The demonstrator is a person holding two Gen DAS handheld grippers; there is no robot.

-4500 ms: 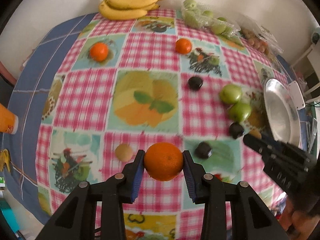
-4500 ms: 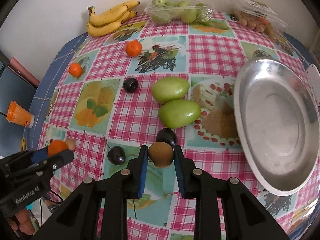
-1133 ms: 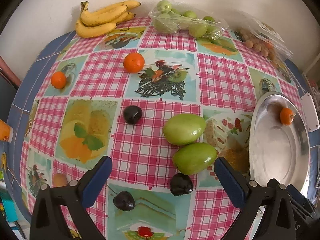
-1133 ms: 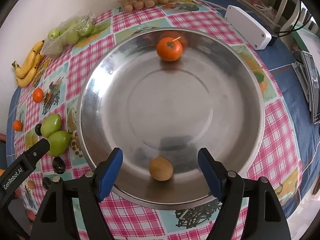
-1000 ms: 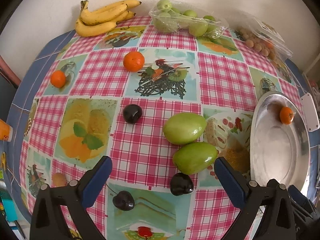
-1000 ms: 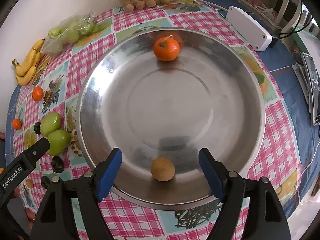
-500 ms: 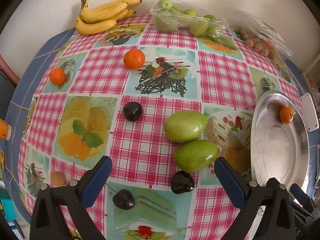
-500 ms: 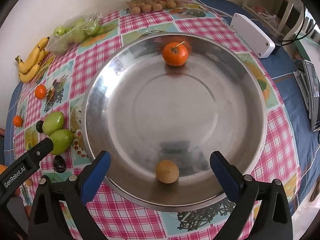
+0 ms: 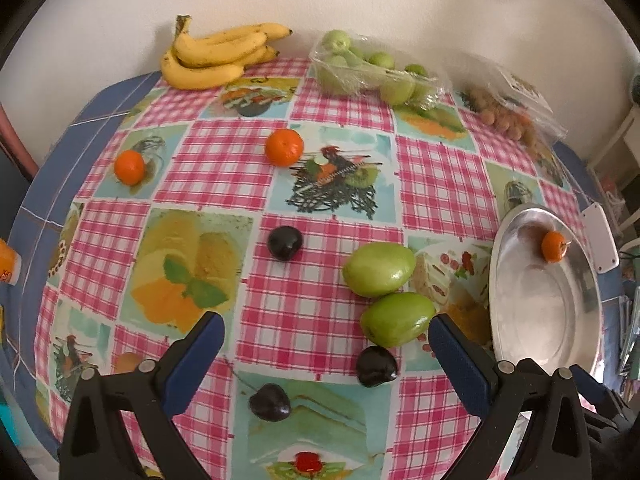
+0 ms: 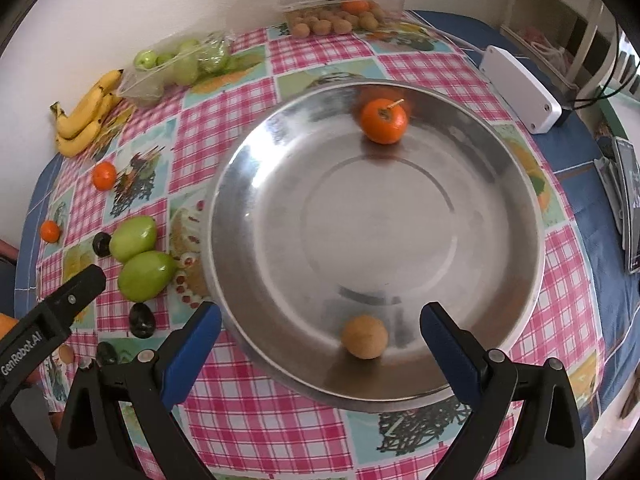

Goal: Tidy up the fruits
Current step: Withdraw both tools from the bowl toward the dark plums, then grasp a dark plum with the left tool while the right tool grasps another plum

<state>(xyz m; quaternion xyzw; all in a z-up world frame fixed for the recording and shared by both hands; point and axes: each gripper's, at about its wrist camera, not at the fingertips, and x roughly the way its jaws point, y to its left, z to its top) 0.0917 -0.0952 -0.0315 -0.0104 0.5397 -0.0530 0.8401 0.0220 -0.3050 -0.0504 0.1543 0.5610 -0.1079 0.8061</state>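
Fruits are the matter here, and two of them lie already in the steel bowl (image 10: 256, 168) on the right side of the table. The right gripper (image 10: 320, 340) hangs over the near edge of the bowl with its jaws wide apart; they have just been opening, and the small brown fruit (image 10: 364, 337) lies free on the metal between them, touched by neither pad. Far across the bowl a small orange (image 10: 383, 120) with a short stem rests against the far wall.

The left gripper (image 9: 326, 354) stands over the checked tablecloth (image 9: 328, 160), also spread wide and holding nothing. Just in front of it are two dark plums (image 9: 376, 366) (image 9: 270, 402), and near the right finger two green mangoes (image 9: 398, 319) (image 9: 378, 269) that touch each other. Farther off lie a third plum (image 9: 284, 243) and two oranges (image 9: 284, 147) (image 9: 129, 166). At the far wall are bananas (image 9: 218, 58) and a bag of green fruits (image 9: 372, 72).

I think the step now is to fetch the next loose fruit. The near plum is the closest for the left gripper, but it lies almost against the lower mango, so the fingers should come down with one on each free side of it, not between plum and mango. A round fruit can roll away, so the closing should be slow and centred. The right gripper should lift straight up, so it does not push the brown fruit.
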